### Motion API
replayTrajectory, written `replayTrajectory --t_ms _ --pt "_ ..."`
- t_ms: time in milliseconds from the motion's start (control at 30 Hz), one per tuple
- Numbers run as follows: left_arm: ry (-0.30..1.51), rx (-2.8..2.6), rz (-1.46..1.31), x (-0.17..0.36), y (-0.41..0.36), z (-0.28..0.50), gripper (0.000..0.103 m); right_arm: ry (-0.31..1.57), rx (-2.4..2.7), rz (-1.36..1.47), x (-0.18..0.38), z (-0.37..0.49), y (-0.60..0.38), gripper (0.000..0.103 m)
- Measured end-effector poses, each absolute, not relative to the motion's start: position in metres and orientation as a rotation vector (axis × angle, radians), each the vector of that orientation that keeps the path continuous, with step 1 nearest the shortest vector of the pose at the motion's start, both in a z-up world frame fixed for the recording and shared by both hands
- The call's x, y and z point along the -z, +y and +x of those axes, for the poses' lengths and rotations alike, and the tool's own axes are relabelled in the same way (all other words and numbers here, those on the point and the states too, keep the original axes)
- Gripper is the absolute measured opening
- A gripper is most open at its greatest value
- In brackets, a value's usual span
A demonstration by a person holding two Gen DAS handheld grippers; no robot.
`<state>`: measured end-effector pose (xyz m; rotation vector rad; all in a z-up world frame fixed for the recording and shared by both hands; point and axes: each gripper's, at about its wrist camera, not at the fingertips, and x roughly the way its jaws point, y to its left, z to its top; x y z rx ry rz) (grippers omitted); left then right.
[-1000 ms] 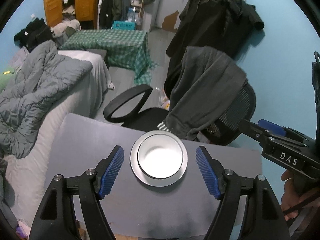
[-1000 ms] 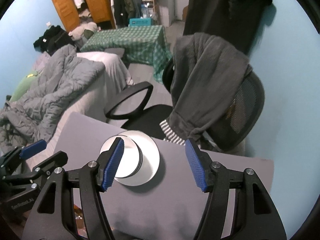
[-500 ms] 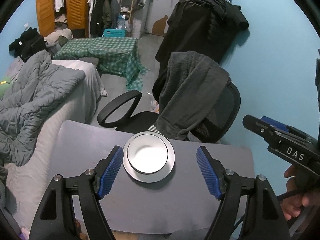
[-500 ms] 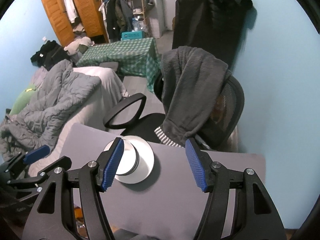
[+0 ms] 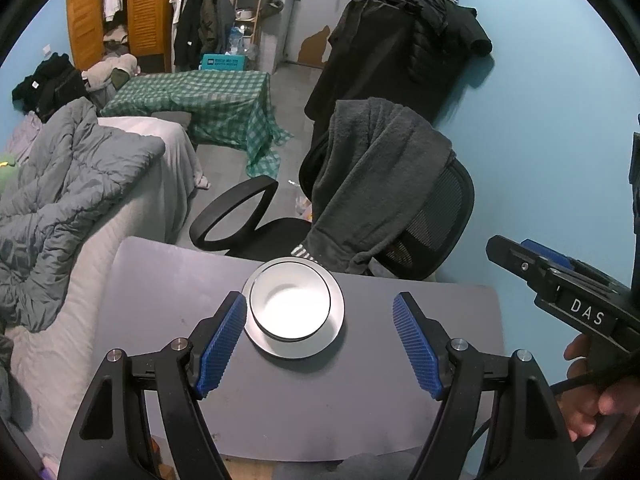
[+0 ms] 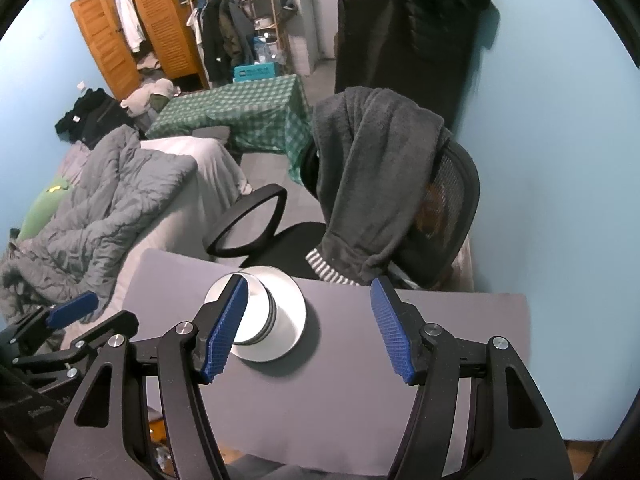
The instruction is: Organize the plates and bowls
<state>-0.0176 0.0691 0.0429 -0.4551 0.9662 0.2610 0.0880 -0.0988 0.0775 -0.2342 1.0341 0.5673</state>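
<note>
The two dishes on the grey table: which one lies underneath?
The plate lies underneath; it is flat and wider, directly on the table. The bowl is deeper and sits on it.

One white bowl (image 5: pixel 290 307) sits on one plate (image 5: pixel 336 320), and that's the only crockery on the one grey table (image 5: pixel 160 280). One office chair (image 5: pixel 436 220) stands behind, one grey garment (image 5: pixel 372 176) draped over it. Two grippers, each with two blue-padded fingers (image 5: pixel 220 340).

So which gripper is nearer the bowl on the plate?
Left. The left gripper hangs open almost directly over the bowl, which sits beside its left finger. The right gripper hangs open further right, apart from it.
</note>
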Motion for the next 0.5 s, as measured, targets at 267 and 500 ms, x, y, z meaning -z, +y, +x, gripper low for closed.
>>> replayTrajectory --t_ms 267,500 --pt "0.971 -0.258 -0.460 -0.0421 0.0675 -0.0174 0.077 1.031 -0.567 -0.227 -0.0782 0.0860 -0.0997 0.063" --pt "0.979 -0.259 -0.466 -0.0415 0.0676 -0.0172 0.077 1.032 -0.569 -0.228 -0.0789 0.0836 -0.0977 0.063"
